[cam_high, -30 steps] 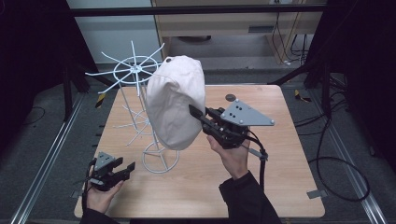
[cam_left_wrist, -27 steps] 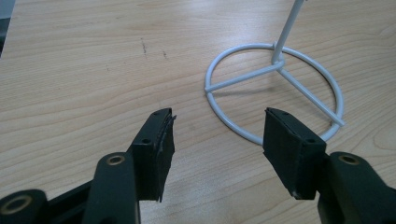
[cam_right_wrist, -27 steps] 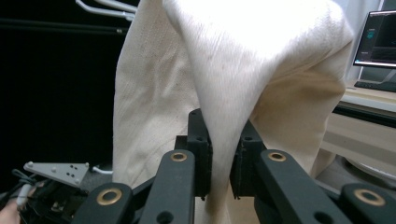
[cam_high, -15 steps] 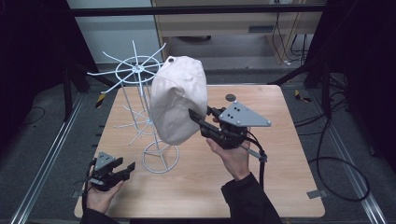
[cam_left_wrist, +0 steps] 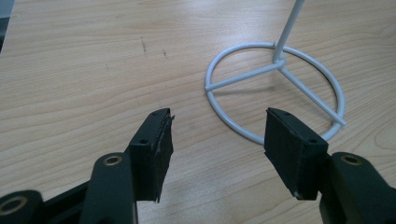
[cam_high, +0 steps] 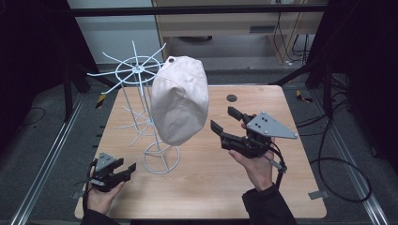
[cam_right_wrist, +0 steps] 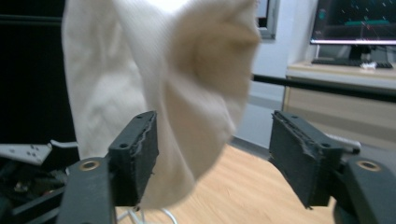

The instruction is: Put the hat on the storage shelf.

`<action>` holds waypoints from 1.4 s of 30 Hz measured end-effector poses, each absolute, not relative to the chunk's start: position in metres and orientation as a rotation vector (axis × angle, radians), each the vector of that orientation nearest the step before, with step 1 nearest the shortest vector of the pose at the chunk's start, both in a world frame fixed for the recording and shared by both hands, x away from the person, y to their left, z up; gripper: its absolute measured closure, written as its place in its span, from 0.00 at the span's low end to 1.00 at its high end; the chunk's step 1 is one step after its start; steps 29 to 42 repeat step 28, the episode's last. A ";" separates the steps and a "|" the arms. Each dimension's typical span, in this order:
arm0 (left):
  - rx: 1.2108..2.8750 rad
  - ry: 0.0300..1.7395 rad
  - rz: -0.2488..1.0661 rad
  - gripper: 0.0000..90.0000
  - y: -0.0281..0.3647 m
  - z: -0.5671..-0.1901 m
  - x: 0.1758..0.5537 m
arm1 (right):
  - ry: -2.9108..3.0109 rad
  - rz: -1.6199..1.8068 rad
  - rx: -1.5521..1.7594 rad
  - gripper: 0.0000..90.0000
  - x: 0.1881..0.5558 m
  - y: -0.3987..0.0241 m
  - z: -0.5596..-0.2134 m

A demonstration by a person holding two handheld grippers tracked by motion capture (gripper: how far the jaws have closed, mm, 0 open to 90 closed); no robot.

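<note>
Cap (cam_high: 180, 101): cream fabric, hanging on white wire stand (cam_high: 141, 108), above the middle of the worktop (cam_high: 206, 187), crown facing the person's side. Stand base ring (cam_left_wrist: 275, 91) resting flat on the wood toward the left half, between centre and near edge.

Right gripper (cam_high: 224, 122): held over the right half of the worktop, just beside the cap's right side, apart from it. Jaws spread wide, nothing between them. Grey three-cornered plate (cam_high: 270, 125) on top. In the right gripper view (cam_right_wrist: 212, 154), cap fabric (cam_right_wrist: 159, 88) hanging ahead of the jaws, blurred; contact not evident.

Left gripper (cam_high: 123, 169): low at the near left corner of the worktop, well apart from the cap. Jaws spread, empty (cam_left_wrist: 217, 149), pointing toward the base ring, near it but not touching.
</note>
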State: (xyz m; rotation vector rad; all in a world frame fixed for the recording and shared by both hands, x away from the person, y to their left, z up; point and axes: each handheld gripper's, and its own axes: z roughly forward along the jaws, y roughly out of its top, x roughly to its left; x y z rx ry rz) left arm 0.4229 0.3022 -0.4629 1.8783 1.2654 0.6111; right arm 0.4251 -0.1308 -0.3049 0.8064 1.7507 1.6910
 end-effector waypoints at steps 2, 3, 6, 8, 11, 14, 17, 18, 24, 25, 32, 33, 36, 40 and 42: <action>1.876 1.269 0.607 0.46 0.302 -0.464 0.423 | 1.758 1.684 0.837 0.32 0.424 -0.139 -0.313; 1.873 1.269 0.610 0.45 0.303 -0.464 0.423 | 1.764 1.685 0.850 0.31 0.423 -0.143 -0.318; 1.874 1.266 0.610 0.44 0.303 -0.464 0.423 | 1.785 1.664 0.892 0.29 0.423 -0.155 -0.332; 1.873 1.266 0.612 0.43 0.303 -0.465 0.423 | 1.808 1.637 0.933 0.27 0.423 -0.162 -0.344; 1.870 1.264 0.615 0.41 0.303 -0.465 0.423 | 1.847 1.595 0.979 0.24 0.425 -0.173 -0.362; 1.867 1.265 0.621 0.39 0.303 -0.466 0.424 | 1.871 1.549 1.047 0.20 0.427 -0.186 -0.383; 1.866 1.268 0.616 0.38 0.304 -0.467 0.424 | 1.879 1.511 1.096 0.19 0.428 -0.198 -0.401; 1.866 1.268 0.616 0.38 0.304 -0.467 0.424 | 1.885 1.499 1.120 0.19 0.429 -0.203 -0.408; 1.869 1.264 0.619 0.37 0.304 -0.468 0.425 | 1.895 1.359 1.236 0.18 0.432 -0.231 -0.447; 1.871 1.264 0.618 0.37 0.304 -0.468 0.425 | 1.891 1.334 1.256 0.18 0.433 -0.237 -0.452; 1.877 1.260 0.614 0.37 0.305 -0.469 0.425 | 1.872 1.300 1.306 0.18 0.434 -0.247 -0.461; 1.877 1.260 0.614 0.37 0.305 -0.469 0.425 | 1.872 1.300 1.306 0.18 0.434 -0.247 -0.461; 1.877 1.260 0.614 0.37 0.305 -0.469 0.425 | 1.872 1.300 1.306 0.18 0.434 -0.247 -0.461; 1.877 1.260 0.614 0.37 0.305 -0.469 0.425 | 1.872 1.300 1.306 0.18 0.434 -0.247 -0.461; 1.877 1.260 0.614 0.37 0.305 -0.469 0.425 | 1.872 1.300 1.306 0.18 0.434 -0.247 -0.461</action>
